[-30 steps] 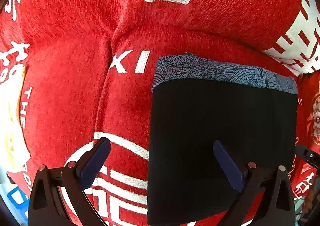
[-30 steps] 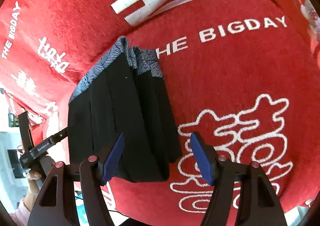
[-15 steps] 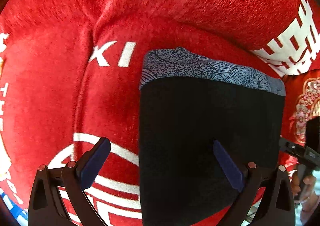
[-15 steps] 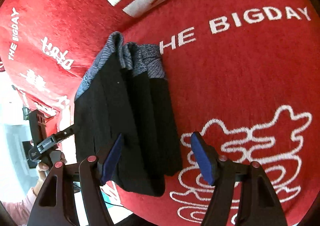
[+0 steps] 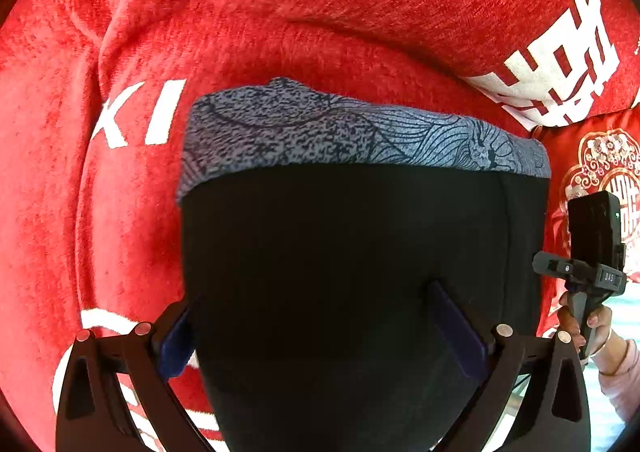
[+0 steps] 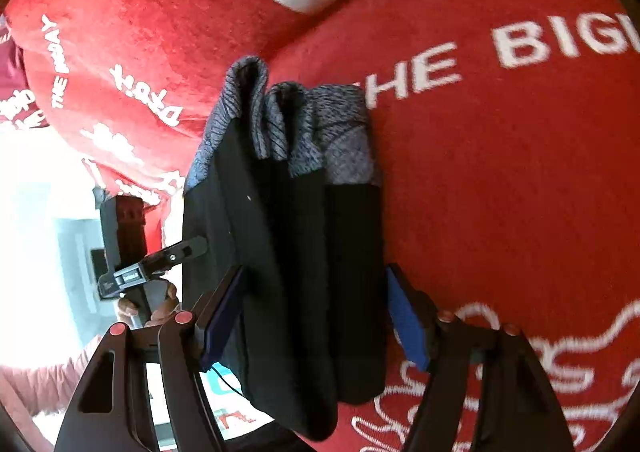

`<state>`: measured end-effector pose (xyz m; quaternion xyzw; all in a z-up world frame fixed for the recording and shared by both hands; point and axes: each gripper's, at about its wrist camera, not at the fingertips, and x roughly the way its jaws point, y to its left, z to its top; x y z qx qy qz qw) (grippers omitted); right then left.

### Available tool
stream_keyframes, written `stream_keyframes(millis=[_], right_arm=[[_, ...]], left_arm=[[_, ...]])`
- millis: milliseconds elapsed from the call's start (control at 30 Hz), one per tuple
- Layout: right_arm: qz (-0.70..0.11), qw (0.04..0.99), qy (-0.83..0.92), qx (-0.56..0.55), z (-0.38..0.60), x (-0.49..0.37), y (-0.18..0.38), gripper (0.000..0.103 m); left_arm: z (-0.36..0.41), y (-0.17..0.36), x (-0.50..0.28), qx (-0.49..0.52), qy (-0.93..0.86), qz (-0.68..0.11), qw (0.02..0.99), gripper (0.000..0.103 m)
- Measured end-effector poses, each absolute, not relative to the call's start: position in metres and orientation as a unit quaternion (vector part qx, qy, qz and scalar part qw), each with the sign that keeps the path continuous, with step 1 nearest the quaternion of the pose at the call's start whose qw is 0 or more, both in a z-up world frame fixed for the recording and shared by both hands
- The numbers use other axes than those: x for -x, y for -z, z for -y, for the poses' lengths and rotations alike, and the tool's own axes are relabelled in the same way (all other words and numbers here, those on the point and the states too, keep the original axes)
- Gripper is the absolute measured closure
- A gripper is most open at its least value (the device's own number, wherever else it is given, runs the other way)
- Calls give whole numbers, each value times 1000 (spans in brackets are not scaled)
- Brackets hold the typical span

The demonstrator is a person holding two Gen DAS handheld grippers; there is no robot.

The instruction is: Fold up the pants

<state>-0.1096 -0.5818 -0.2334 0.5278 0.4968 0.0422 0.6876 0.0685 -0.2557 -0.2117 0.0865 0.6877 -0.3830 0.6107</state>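
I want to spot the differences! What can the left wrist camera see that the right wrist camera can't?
Only the left wrist view shows the white letters XI on the red blanket, a patterned red cushion at the right edge, and the pants flat from above, with the right gripper from outside.

Only the right wrist view shows THE BIG, a white squiggly outline, the pants' layered edge, and the left gripper from outside.

Both show the black pants with a grey patterned band, the red blanket, and open jaws over the pants.
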Motion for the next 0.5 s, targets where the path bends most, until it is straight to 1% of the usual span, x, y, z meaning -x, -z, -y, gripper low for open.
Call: stream_keyframes(millis=[167, 233, 267, 333, 400, 500], right_arm=[[-478, 678, -60, -554, 586, 102, 244, 29], [-479, 671, -55, -564, 587, 101, 247, 29], [-481, 665, -51, -568, 588, 101, 247, 31], [-485, 653, -44, -580, 590, 102, 248, 37], [-485, 650, -42, -583, 590, 102, 247, 49], [-477, 649, -47, -591, 587, 104, 240, 57]], left_arm=[[249, 219, -71, -56, 382, -696, 606, 0], [249, 217, -69, -59, 380, -691, 612, 0], [250, 215, -67, -63, 376, -686, 620, 0], [252, 207, -61, -68, 375, -673, 634, 8], [255, 197, -54, -74, 377, -660, 645, 20], [256, 187, -49, -76, 372, -653, 655, 31]])
